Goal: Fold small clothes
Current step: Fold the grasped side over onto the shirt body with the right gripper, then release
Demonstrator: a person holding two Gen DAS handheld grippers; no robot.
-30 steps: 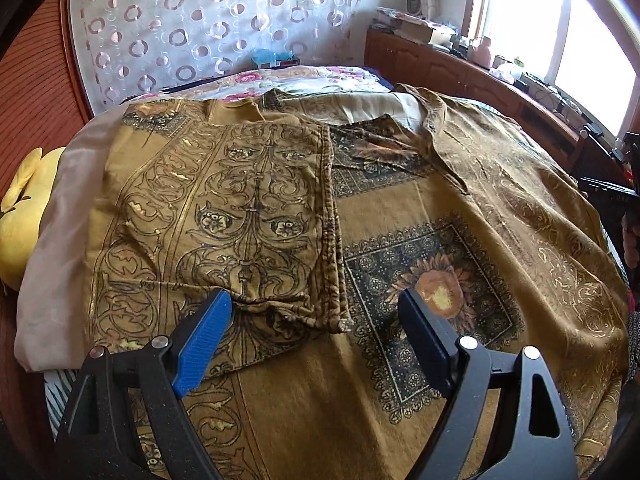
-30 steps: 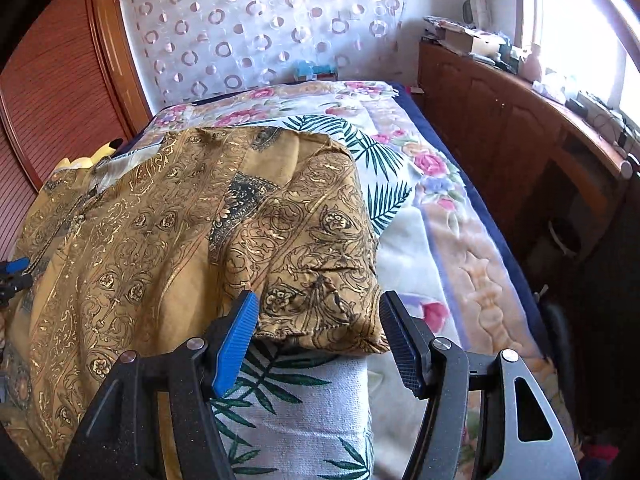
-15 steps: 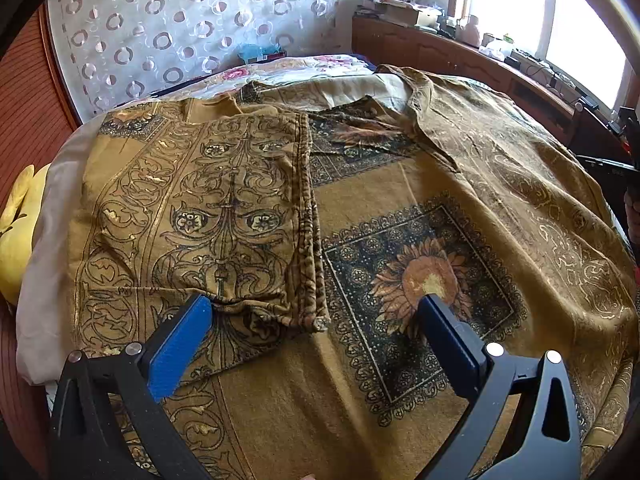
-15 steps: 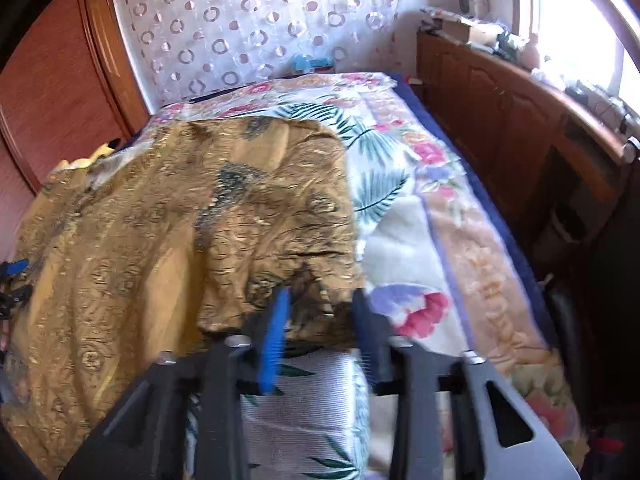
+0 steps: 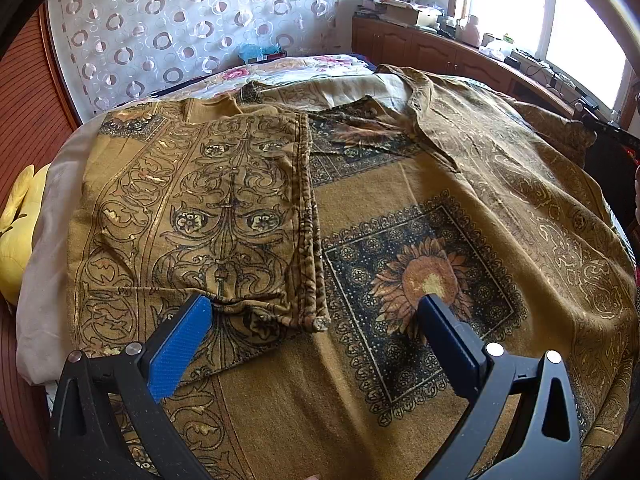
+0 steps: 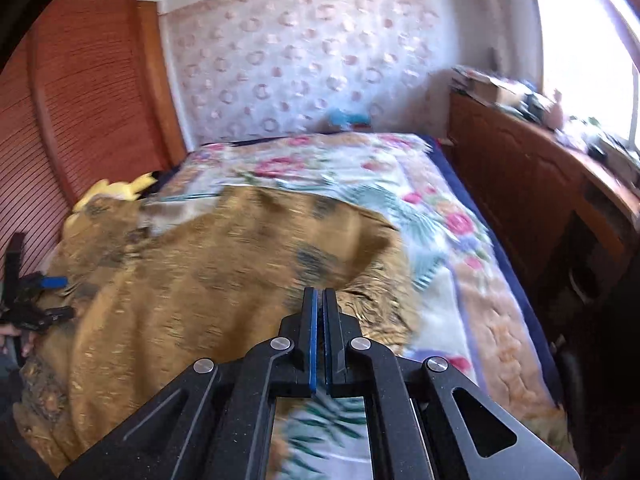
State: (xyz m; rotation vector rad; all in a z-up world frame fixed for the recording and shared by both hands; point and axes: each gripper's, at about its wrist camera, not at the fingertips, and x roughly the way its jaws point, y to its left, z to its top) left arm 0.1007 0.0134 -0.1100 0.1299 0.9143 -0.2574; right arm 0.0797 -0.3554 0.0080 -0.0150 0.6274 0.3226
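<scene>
The left gripper [image 5: 316, 316] hangs with its jaws spread wide over the ochre garment [image 5: 400, 280], above the folded sleeve panel [image 5: 200, 216]. The right gripper [image 6: 320, 300], wide open a second ago, is now clamped on the garment's hem and lifts it. The garment lies across a floral bedspread [image 6: 440, 216], beside a yellow plush toy [image 5: 16, 248]. A wooden cabinet [image 6: 520, 184] under the window carries boxes and clutter, too blurred to identify.
</scene>
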